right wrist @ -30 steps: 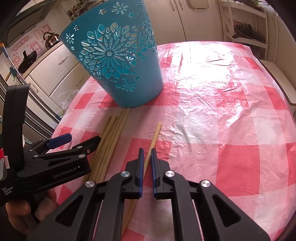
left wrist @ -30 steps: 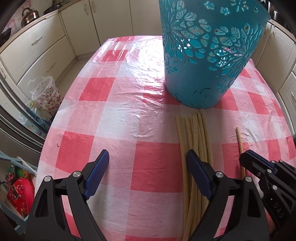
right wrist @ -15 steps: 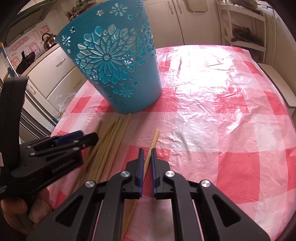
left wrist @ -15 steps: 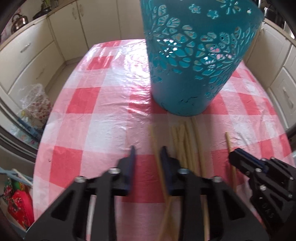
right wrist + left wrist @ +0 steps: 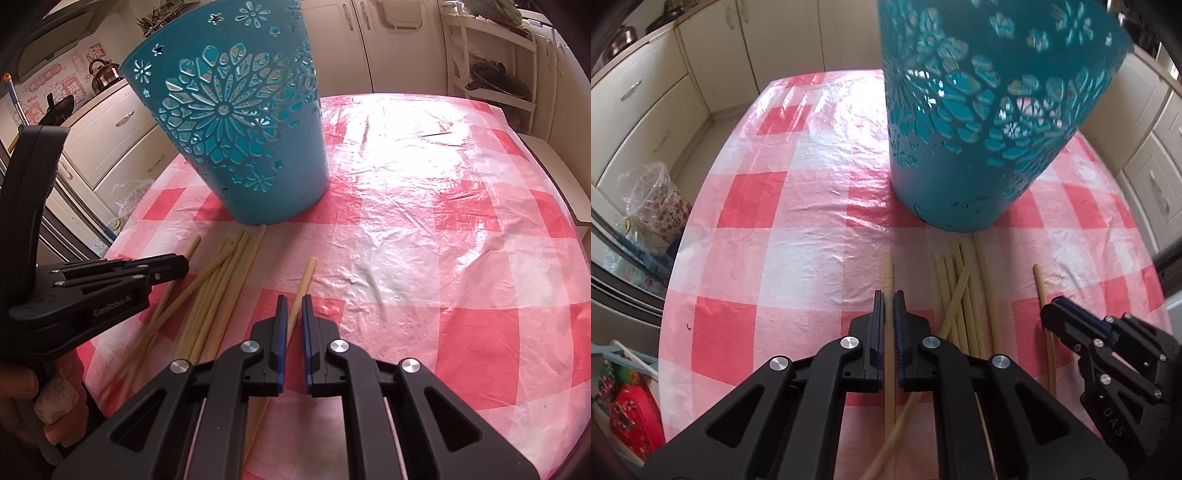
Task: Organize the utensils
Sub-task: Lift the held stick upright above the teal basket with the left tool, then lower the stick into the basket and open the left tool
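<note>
Chopsticks: each closed gripper, left gripper and right gripper, pinches one; thin sticks may pivot or slip during lifting.

Both wrist cameras look steeply down, close over the red-checked tablecloth, sharing the teal perforated plastic basket.

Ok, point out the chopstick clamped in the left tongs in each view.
Left wrist: the clamped chopstick runs up the lower centre, between the left tongs.
Right wrist: lower left, its tip past the left tongs.
Shared landmark: the blue basket.
</note>
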Action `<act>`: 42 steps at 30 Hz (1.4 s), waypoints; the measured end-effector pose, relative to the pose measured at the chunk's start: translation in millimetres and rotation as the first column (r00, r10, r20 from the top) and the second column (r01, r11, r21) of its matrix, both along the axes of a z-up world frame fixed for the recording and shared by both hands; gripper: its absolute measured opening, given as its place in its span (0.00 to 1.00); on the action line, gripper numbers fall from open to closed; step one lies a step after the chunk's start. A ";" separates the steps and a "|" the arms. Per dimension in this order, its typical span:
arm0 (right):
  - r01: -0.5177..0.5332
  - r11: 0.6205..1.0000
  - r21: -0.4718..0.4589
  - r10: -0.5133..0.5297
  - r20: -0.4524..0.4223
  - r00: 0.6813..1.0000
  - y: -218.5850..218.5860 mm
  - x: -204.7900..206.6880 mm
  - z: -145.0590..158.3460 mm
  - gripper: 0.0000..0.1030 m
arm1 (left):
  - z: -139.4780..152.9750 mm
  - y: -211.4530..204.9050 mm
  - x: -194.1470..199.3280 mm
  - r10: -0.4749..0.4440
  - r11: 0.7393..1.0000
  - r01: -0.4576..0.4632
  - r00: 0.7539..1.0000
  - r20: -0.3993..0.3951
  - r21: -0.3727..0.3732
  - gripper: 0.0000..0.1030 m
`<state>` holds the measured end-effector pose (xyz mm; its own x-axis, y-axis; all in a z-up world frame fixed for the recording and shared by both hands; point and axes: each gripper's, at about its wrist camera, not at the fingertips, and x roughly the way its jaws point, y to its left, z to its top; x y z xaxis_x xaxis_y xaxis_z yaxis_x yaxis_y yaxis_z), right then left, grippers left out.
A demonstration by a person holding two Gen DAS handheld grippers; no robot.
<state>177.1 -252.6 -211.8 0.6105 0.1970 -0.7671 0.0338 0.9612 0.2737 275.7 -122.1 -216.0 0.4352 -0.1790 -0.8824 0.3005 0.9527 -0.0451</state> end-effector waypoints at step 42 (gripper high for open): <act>0.008 0.998 0.056 -0.009 0.018 1.000 -6.6 -4.6 -1.1 0.12 | 237.9 2.8 38.3 0.401 0.862 -0.056 0.683 0.610 -0.504 0.05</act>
